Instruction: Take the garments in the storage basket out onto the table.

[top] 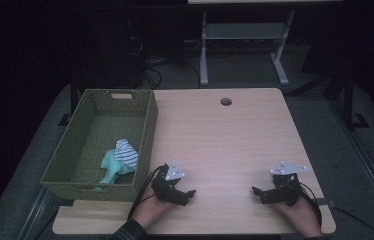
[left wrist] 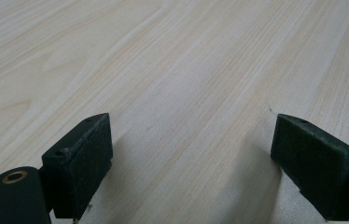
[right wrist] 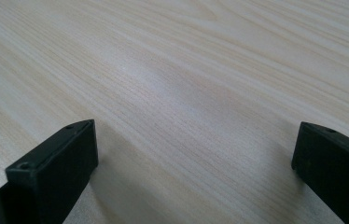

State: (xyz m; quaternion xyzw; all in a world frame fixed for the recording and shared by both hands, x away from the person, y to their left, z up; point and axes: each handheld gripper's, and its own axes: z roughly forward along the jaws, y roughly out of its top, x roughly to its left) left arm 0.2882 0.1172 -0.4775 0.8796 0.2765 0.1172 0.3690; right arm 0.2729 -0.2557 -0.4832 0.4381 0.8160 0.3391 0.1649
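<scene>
Cloth bundle (top: 119, 161), teal and striped, lying in the near end of the woven basket (top: 147, 131), just left of and slightly beyond the left gripper (top: 189, 194). Far closer to that one than to the right gripper (top: 256, 191). Both resting on the table (top: 225, 135), jaws spread wide, holding nothing.

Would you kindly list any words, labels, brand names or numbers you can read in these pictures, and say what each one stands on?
None: no readable text on the wooden table, the green woven basket, the bundled cloths inside it, or the left tongs and right tongs, both open.
</scene>
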